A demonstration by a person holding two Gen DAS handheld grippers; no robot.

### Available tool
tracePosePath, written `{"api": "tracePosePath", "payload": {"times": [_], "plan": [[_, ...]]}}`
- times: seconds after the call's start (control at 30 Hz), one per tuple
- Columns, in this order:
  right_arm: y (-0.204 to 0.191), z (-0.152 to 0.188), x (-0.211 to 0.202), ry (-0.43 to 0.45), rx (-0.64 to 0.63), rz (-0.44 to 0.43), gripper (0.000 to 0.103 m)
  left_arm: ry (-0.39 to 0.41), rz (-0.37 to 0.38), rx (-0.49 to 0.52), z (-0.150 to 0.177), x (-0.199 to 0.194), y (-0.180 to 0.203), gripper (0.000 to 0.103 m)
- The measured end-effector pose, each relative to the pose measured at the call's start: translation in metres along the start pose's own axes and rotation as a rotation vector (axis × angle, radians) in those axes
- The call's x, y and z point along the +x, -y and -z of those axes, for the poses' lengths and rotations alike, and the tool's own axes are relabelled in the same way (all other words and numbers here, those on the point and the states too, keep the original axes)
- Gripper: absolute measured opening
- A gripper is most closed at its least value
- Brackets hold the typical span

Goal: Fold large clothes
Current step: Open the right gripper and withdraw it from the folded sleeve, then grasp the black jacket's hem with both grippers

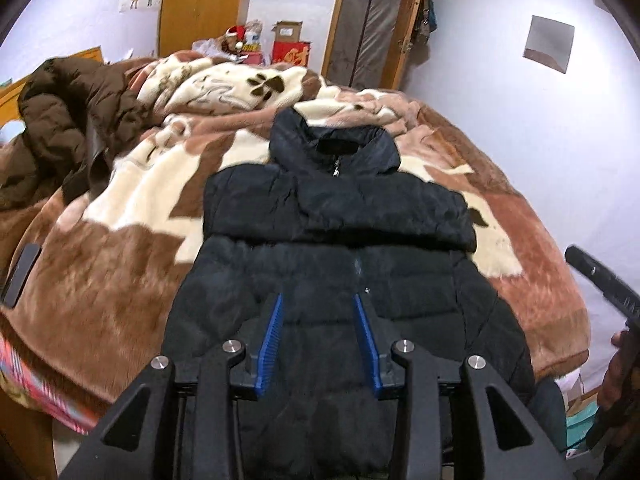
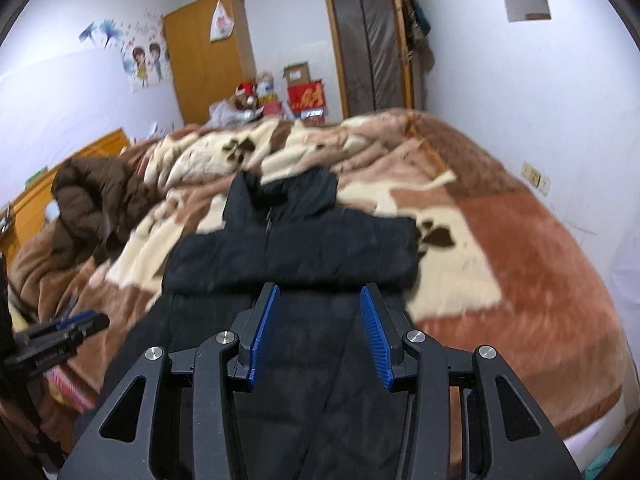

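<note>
Jacket point(image 1: 336, 240) ahead of both grippers, sleeves apparently folded in; left gripper point(image 1: 319, 300) and right gripper point(image 2: 320, 292) wide open, empty; next likely grasp hem, fold toward collar.

My left gripper point(image 1: 320, 300): matte black linkage arms with triangular cut-outs, four round silver screws point(image 1: 233, 346) across the joints, and two fingers faced with ribbed blue pads point(image 1: 272, 344).

My right gripper point(image 2: 320, 292): same build, black frame, silver screw heads point(image 2: 415, 336), ribbed blue pads point(image 2: 376, 340). In the left view, at 3 o'clock, its black body shows faint raised lettering, too blurred to read.

My hand point(image 1: 616, 376): a strip of bare skin at 4 o'clock in the left view, blurred.
</note>
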State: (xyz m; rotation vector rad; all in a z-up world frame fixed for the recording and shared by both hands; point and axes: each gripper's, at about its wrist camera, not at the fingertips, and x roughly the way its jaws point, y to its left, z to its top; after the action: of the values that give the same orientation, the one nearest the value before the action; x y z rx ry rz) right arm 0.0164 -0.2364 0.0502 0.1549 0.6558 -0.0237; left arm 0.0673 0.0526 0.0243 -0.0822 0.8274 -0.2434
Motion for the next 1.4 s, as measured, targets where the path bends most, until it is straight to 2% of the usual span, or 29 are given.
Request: {"api": "tracePosePath", "payload": {"times": [0.13, 0.27, 0.37, 0.6, 0.8, 1.27, 1.4], "plan": [[-0.006, 0.017, 0.005, -0.044, -0.016, -0.019, 0.043, -0.022, -0.005, -0.006, 0.010, -0.001, -0.002, 0.038], [-0.010, 0.014, 0.013, -0.055, -0.027, -0.039, 0.043, -0.040, -0.005, -0.002, 0.005, 0.008, -0.001, 0.038], [-0.012, 0.008, 0.020, -0.057, -0.023, -0.049, 0.043, -0.038, -0.003, -0.003, -0.003, 0.013, 0.001, 0.042], [-0.010, -0.017, 0.048, -0.078, -0.015, -0.076, 0.043, -0.012, -0.006, 0.000, -0.040, 0.027, 0.001, 0.049], [-0.008, -0.039, 0.075, -0.099, -0.017, -0.081, 0.044, -0.005, -0.021, 0.022, -0.070, 0.048, 0.004, 0.050], [0.003, -0.099, 0.163, -0.133, -0.052, -0.084, 0.047, -0.035, -0.039, 0.076, -0.132, 0.127, 0.002, 0.050], [0.008, -0.126, 0.202, -0.144, -0.075, -0.080, 0.058, -0.029, -0.034, 0.083, -0.169, 0.160, -0.004, 0.053]]}}
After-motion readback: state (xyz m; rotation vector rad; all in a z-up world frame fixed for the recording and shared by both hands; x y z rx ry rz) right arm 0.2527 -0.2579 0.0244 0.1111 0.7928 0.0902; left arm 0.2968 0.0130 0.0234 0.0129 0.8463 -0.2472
